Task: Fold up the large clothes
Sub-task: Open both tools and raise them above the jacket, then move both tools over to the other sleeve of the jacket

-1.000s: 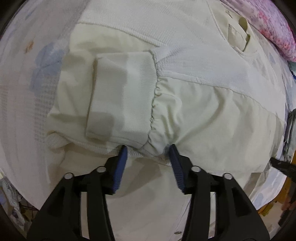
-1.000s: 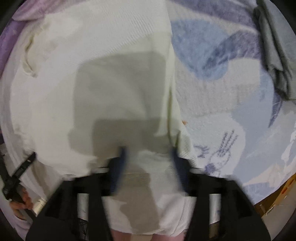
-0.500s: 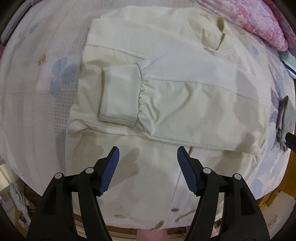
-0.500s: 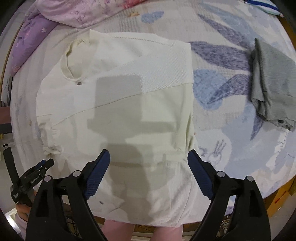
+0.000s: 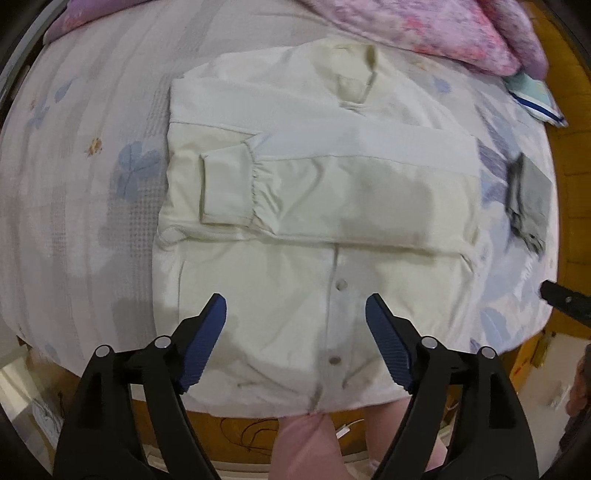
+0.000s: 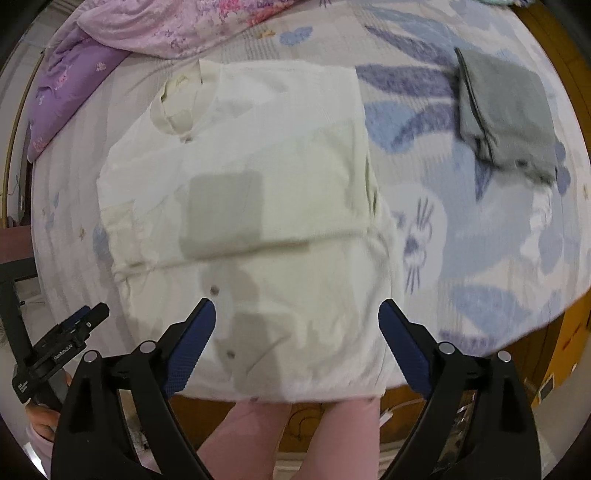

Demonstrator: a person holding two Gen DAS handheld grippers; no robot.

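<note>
A cream button-front jacket lies flat on the bed, collar away from me, hem at the near edge. Both sleeves are folded across its chest; the ribbed cuff of the top one rests at the left. My left gripper is open and empty, held above the lower front near the snap buttons. In the right wrist view the same jacket lies below my right gripper, which is open and empty above the hem. The left gripper's body shows at the lower left there.
A folded grey garment lies on the floral bedsheet to the right of the jacket. A pink and purple quilt is bunched along the far side. The bed's near edge and the wooden floor lie just below the hem.
Both grippers have let go of the jacket, opened wide and pulled back up and away from it. The folded sleeve stays across the chest.
</note>
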